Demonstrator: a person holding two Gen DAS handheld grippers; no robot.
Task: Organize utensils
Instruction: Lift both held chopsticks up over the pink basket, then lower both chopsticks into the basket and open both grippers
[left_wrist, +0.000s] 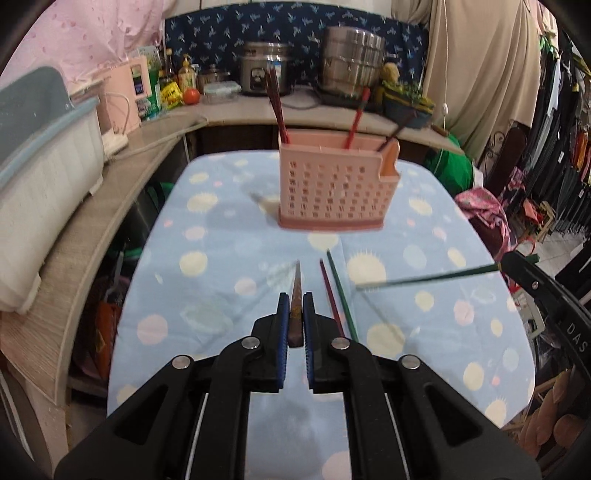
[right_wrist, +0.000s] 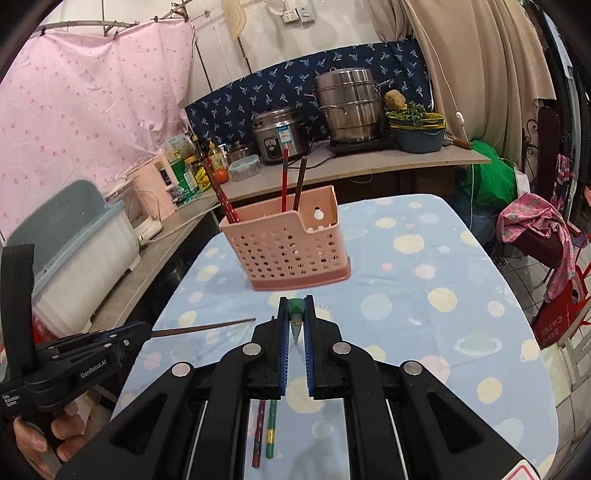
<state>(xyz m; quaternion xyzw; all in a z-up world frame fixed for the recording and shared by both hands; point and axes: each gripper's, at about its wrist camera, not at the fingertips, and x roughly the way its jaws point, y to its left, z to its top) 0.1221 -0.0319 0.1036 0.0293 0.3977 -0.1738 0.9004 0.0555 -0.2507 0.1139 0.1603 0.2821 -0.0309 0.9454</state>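
A brown chopstick (left_wrist: 296, 295) is clamped between the blue pads of the left gripper (left_wrist: 296, 303), held above the spotted blue tablecloth (left_wrist: 221, 266) with its tip pointed toward the pink utensil basket (left_wrist: 332, 184). A green chopstick (right_wrist: 296, 314) is clamped in the right gripper (right_wrist: 296, 306), seen end-on from the right wrist camera; in the left wrist view it is seen sticking out sideways over the table. On the cloth, a red chopstick (left_wrist: 331, 295) and another green one (left_wrist: 341, 291) are seen lying side by side, just beside the left gripper. Several chopsticks are seen standing tilted inside the basket, which stands near the far end of the table.
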